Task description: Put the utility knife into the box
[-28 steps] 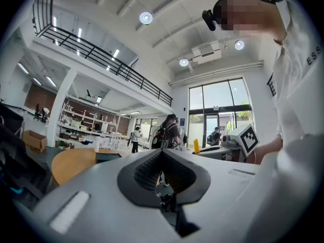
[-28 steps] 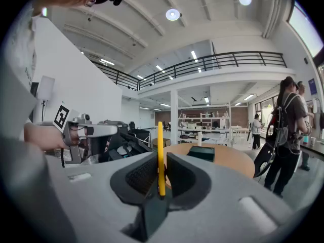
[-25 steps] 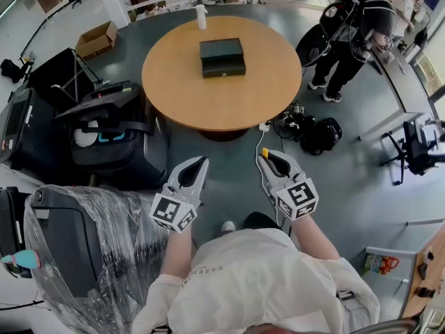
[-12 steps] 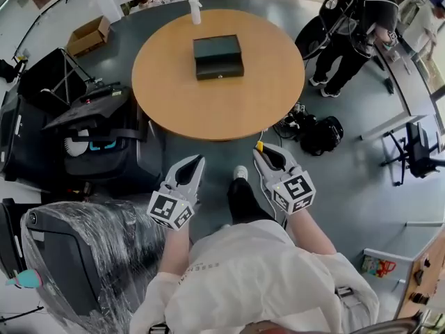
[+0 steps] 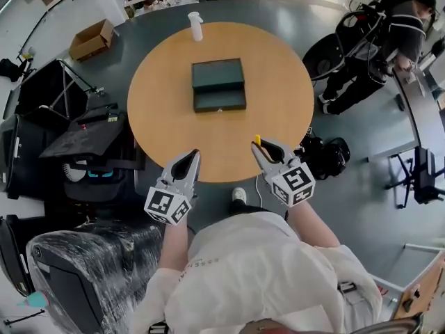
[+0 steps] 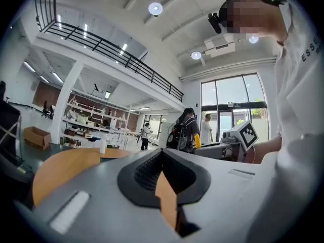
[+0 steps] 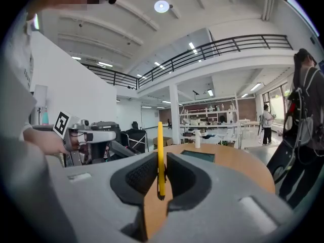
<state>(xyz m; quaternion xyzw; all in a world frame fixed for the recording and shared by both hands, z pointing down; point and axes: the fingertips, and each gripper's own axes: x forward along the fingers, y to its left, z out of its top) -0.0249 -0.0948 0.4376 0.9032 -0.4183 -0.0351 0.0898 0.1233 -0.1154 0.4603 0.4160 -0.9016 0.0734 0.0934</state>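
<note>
A dark closed box [image 5: 219, 84] lies in the middle of the round wooden table [image 5: 163, 120]; the right gripper view has it ahead as a flat dark slab [image 7: 198, 156]. My right gripper [image 5: 259, 147] is shut on a thin yellow utility knife [image 5: 257, 140], which stands upright between the jaws [image 7: 160, 156], over the table's near edge. My left gripper [image 5: 191, 156] hovers at the same edge further left, jaws together with nothing in them [image 6: 162, 153]. Both grippers are well short of the box.
A white spray bottle [image 5: 196, 26] stands at the table's far edge. Black equipment cases [image 5: 90, 138] crowd the left side. Bags and cables [image 5: 327, 155] lie on the floor to the right, where a person with a backpack [image 5: 389, 40] stands. A cardboard box [image 5: 90, 40] sits far left.
The table has come closer in the head view. Both grippers, over the floor before, now reach its near edge. The right gripper still holds the knife.
</note>
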